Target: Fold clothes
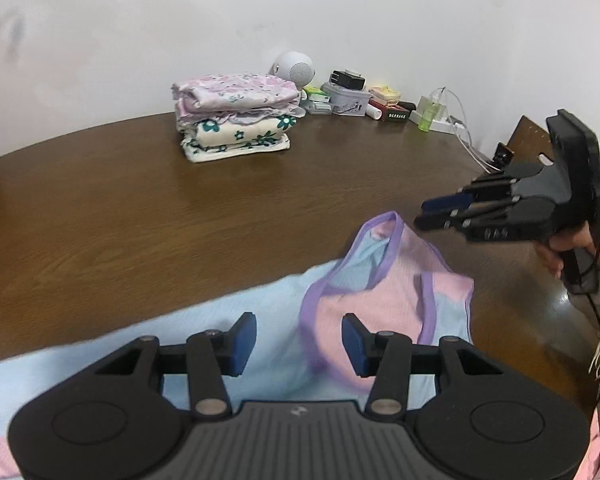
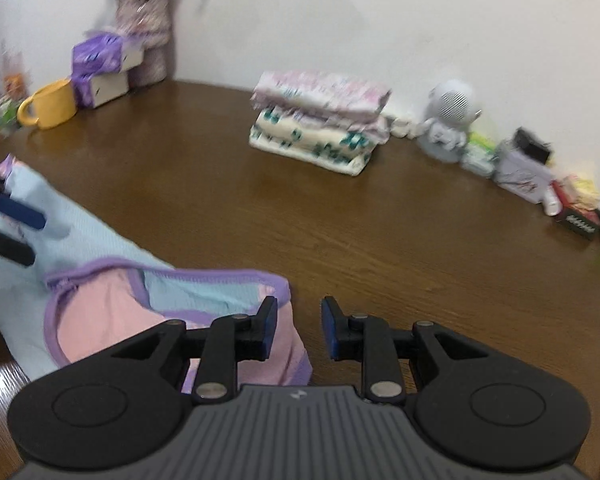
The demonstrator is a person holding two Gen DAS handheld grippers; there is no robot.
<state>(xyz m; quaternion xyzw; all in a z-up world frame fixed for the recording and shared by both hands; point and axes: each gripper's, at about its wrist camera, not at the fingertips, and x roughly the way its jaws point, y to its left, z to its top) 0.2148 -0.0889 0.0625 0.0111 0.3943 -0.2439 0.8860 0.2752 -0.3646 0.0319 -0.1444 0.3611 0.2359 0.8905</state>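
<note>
A light blue and pink garment (image 1: 380, 292) with purple trim lies loosely on the brown table (image 1: 140, 208), at its near edge. My left gripper (image 1: 299, 342) hovers over the garment, open, with nothing between its pads. A hand holds my right gripper (image 1: 422, 215) above the table, just right of the garment's purple-edged opening. In the right wrist view the right gripper (image 2: 300, 328) is open, its left finger over the garment's (image 2: 120, 312) pink corner and bare wood showing in the gap. The left gripper (image 2: 34, 238) reaches in at the left edge, over the blue cloth.
A stack of folded floral clothes (image 1: 236, 116) sits near the wall beside a white round speaker (image 1: 294, 66), small boxes and a green bottle (image 1: 430, 114). A yellow mug (image 2: 52, 104), a purple box and a flower vase (image 2: 144, 36) stand at the far left. White cables run off the right edge.
</note>
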